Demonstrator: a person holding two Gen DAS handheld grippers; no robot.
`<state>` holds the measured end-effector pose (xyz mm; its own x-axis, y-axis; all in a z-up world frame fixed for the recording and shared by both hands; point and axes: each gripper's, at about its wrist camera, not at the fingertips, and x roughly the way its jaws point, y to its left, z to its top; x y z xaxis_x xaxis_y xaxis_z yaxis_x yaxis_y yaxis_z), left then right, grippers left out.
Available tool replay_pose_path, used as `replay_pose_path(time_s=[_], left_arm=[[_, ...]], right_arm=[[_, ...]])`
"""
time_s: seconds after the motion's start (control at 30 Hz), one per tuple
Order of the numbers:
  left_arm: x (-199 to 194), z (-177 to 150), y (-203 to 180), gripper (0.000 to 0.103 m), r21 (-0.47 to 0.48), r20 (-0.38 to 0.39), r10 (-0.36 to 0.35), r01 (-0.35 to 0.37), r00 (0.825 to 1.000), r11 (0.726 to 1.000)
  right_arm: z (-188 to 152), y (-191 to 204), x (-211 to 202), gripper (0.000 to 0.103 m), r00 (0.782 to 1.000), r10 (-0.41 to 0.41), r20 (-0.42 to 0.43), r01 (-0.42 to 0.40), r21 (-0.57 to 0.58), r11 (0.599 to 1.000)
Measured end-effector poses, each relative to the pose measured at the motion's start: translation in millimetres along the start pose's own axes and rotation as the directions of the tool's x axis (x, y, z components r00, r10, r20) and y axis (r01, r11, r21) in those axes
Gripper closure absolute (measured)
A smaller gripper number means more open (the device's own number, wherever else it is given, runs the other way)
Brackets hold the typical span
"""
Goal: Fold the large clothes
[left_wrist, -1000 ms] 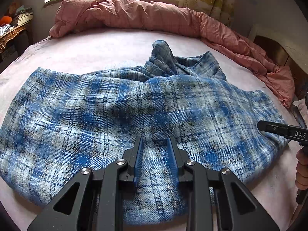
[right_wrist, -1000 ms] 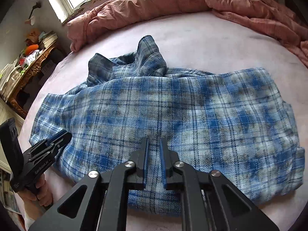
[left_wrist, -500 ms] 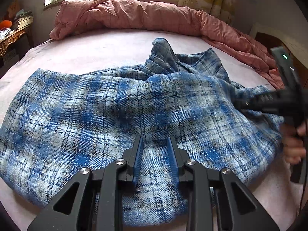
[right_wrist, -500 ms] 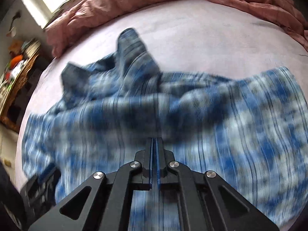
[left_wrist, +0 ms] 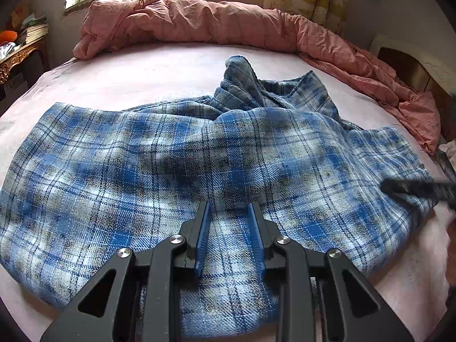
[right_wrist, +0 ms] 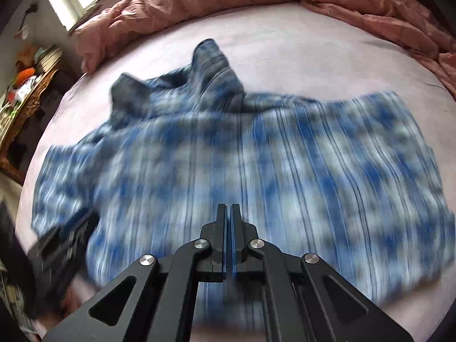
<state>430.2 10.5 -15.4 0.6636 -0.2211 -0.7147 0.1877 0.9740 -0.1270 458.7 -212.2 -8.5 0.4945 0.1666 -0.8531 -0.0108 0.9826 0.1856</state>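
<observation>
Blue-and-white plaid flannel — a large shirt (left_wrist: 176, 171) — lies spread across the near half of the bed (left_wrist: 136, 74), its collar (left_wrist: 242, 77) bunched upward toward the middle of the mattress. A rumpled pink duvet (left_wrist: 199, 22) is heaped along the far edge of the bed and trails down its right side.

From the left wrist view the picture is sharp: the left gripper (left_wrist: 229, 208) hangs over the near hem of the shirt with its blue-padded jaws partly apart and only flat cloth showing between them, nothing pinched. At the right edge of that view the right gripper (left_wrist: 413, 189) appears as a dark, blurred bar against the shirt's right end; whether it touches the fabric cannot be told there.

The right wrist view is smeared by motion, so the plaid reads as streaks, but it shows what the other does not — the right gripper (right_wrist: 228, 208) has its jaws pressed together with no cloth between them, above the shirt's near middle. It also catches the left gripper (right_wrist: 71, 236), blurred, at the shirt's near left corner, and a cluttered side table (right_wrist: 25, 97) beyond the bed's left edge.
</observation>
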Motion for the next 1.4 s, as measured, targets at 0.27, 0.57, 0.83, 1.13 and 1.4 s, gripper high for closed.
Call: replay_pose_path(time_s=[0.27, 0.57, 0.83, 1.13, 1.4], left_arm=[[0, 0, 1, 0.077, -0.003, 0.002, -0.005, 0.005, 1.0, 1.0], [0, -1, 0, 0.077, -0.003, 0.002, -0.002, 0.002, 1.0, 1.0], [0, -1, -1, 0.076, 0.0, 0.0, -0.002, 0.002, 1.0, 1.0], [1, 0, 0, 0.076, -0.003, -0.001, -0.006, 0.006, 1.0, 1.0], [1, 0, 0, 0.076, -0.003, -0.001, -0.005, 0.005, 1.0, 1.0]], right_arm=[[-69, -1, -14, 0.1, 1.0, -0.015, 0.012, 0.016, -0.08, 0.997], [-44, 5, -1, 0.101, 0.998, -0.035, 0.049, 0.038, -0.056, 0.998], [31, 0, 40, 0.101, 0.995, -0.085, 0.054, 0.085, 0.005, 0.996], [75, -20, 60, 0.101, 0.996, -0.025, 0.081, 0.018, 0.09, 0.996], [-22, -3, 0, 0.101, 0.998, 0.001, 0.058, 0.001, -0.038, 0.999]])
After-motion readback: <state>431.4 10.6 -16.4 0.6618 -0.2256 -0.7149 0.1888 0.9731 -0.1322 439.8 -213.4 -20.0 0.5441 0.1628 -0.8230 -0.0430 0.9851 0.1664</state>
